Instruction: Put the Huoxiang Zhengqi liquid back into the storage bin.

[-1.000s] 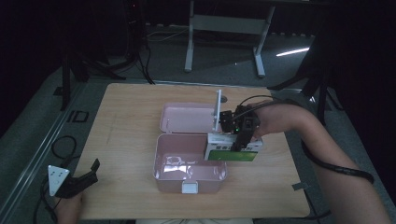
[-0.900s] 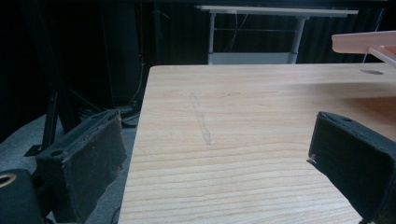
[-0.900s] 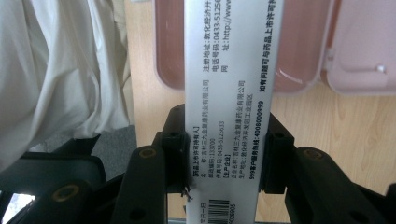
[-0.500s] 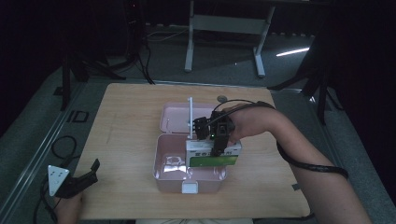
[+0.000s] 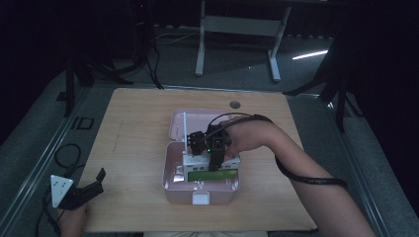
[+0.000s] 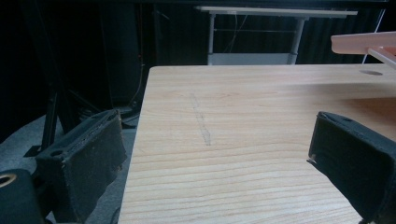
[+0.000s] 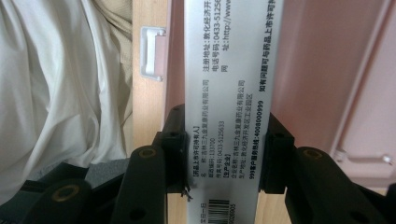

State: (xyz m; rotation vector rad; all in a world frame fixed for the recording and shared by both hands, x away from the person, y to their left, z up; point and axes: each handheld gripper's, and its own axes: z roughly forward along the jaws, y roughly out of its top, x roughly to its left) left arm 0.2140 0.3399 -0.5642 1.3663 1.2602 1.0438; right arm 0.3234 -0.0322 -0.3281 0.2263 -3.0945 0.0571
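Your right gripper (image 5: 213,159) hangs over the open pink box (image 5: 170,180) at the table's middle, its jaws pinched on the two long edges of a white-and-green medicine carton (image 5: 211,168). The carton sits directly below the gripper and inside the box's outline; whether it already rests on the box floor cannot be told. In the high view its long axis runs left to right across the box, parallel to the front wall with the white latch (image 5: 200,198). In the right gripper view the carton (image 7: 227,93) stretches straight away from the jaws, with the pink interior beside it and the latch (image 7: 153,58) off to one side. Any release looks to turn on that alignment: the carton's length should stay square with the walls.

Your left gripper (image 5: 84,190) rests well apart at the table's (image 5: 133,128) near-left corner, jaws spread on nothing; the right hand is plainly the nearer one.

Print on the carton's white face is Chinese, with the numbers 0433-5125633, 133700 and 4008000999, the start of a web address reading "http://www", and a barcode at the near end.
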